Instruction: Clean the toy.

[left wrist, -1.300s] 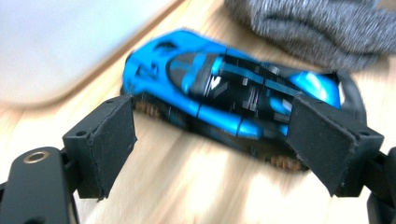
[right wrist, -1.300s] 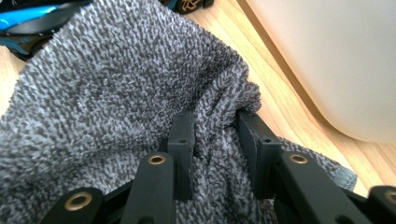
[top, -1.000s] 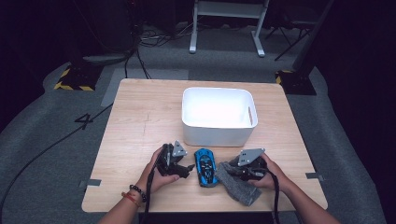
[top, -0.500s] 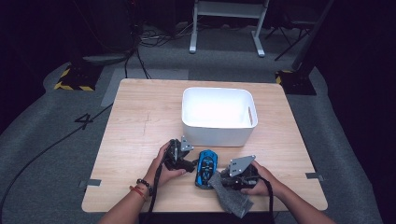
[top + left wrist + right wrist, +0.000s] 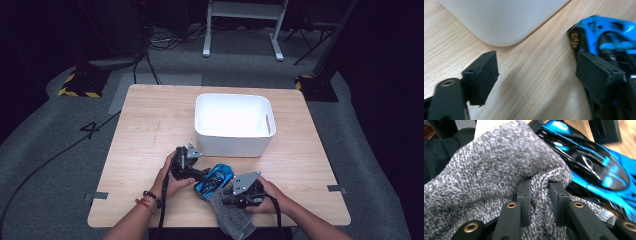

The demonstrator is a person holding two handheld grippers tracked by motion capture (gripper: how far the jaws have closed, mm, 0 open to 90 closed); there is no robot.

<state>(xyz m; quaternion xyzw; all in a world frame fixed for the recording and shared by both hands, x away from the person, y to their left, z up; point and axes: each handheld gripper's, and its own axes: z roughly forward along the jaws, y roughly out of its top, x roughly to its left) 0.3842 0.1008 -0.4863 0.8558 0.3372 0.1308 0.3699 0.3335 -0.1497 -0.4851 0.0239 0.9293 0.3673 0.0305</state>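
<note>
Grey knit cloth pinched in right claw, left claw spread beside blue toy car, no legible writing

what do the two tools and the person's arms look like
Both the left tool and right tool are black, each topped by a grey three-cornered plate and trailing a black cable. Their jaws are flat black blocks on brass-riveted arms. The left wrist wears dark bead and red bracelets; the forearms are bare.
</note>
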